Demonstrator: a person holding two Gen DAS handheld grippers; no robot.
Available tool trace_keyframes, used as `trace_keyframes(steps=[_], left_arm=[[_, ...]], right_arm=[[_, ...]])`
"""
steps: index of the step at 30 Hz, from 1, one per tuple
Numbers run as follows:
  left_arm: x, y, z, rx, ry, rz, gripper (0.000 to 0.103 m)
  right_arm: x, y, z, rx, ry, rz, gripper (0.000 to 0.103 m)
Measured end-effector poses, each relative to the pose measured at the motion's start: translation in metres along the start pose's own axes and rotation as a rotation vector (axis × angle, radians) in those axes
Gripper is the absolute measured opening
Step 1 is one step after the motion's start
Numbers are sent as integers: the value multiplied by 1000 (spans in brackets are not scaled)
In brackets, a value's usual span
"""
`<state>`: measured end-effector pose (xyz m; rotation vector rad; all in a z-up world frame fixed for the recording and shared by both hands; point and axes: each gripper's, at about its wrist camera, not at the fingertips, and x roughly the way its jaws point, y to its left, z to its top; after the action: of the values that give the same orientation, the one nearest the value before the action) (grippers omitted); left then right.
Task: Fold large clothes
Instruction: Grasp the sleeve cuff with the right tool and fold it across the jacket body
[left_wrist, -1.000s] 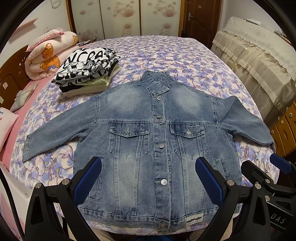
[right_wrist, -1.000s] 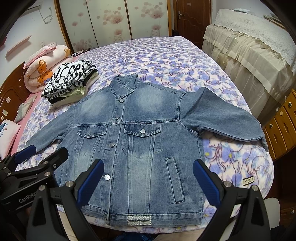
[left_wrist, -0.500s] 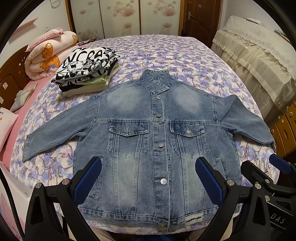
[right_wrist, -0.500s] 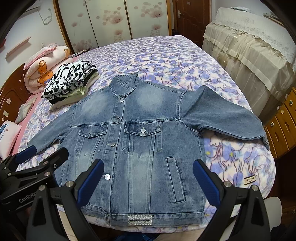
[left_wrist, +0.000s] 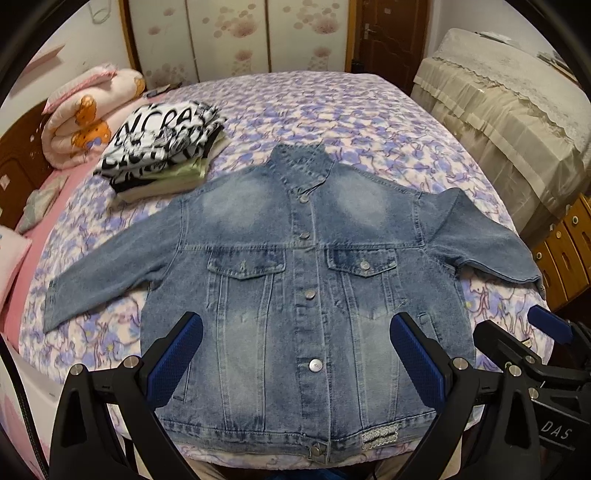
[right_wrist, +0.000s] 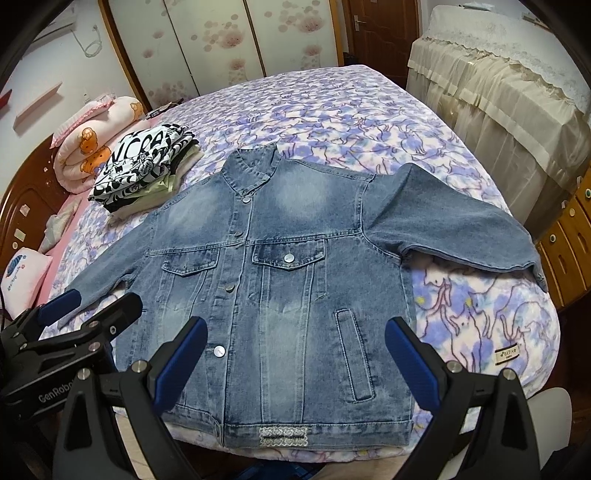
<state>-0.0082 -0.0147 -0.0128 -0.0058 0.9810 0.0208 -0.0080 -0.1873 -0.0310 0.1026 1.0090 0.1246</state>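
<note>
A blue denim jacket (left_wrist: 306, 280) lies flat, front up and buttoned, on the bed with both sleeves spread out; it also shows in the right wrist view (right_wrist: 280, 288). My left gripper (left_wrist: 295, 354) is open and empty, held above the jacket's lower front. My right gripper (right_wrist: 295, 358) is open and empty, above the jacket's lower right panel. Each gripper shows at the edge of the other's view: the right gripper (left_wrist: 546, 332) and the left gripper (right_wrist: 74, 306).
A stack of folded clothes (left_wrist: 162, 162) sits on the floral bedspread (left_wrist: 332, 110) beyond the left sleeve. A rolled pink quilt (left_wrist: 85, 114) lies at the headboard. A covered cabinet (left_wrist: 517, 122) and wooden drawers (left_wrist: 569, 243) stand to the right.
Both grippers have shifted only slightly; the jacket sits a little lower in the views. Nothing was grasped.
</note>
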Motion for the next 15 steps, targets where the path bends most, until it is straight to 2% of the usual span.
trace_keyframes(steps=[5, 11, 15], left_arm=[[-11, -18, 16, 35, -57, 18, 100], [-11, -45, 44, 81, -48, -9, 100], [-10, -68, 59, 130, -82, -21, 100]], right_arm=[[-13, -14, 12, 5, -58, -27, 97], [-29, -43, 32, 49, -129, -37, 97], [-37, -69, 45, 88, -164, -21, 97]])
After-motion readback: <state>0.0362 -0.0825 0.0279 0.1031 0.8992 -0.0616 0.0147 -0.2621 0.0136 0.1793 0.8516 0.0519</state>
